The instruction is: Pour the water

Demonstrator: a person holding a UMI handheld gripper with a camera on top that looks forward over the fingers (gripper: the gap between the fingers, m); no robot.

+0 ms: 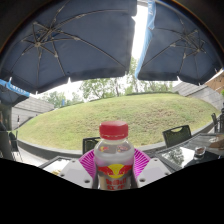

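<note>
Pink pads of the gripper clamp a red-capped bottle.
Beyond it, patio umbrellas shade a lawn.

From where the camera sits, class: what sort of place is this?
Probably an outdoor patio or garden terrace. Large parasols spread overhead, a lawn with trees lies beyond, and chairs stand by the table. A bottle stands between the pink pads.
</note>
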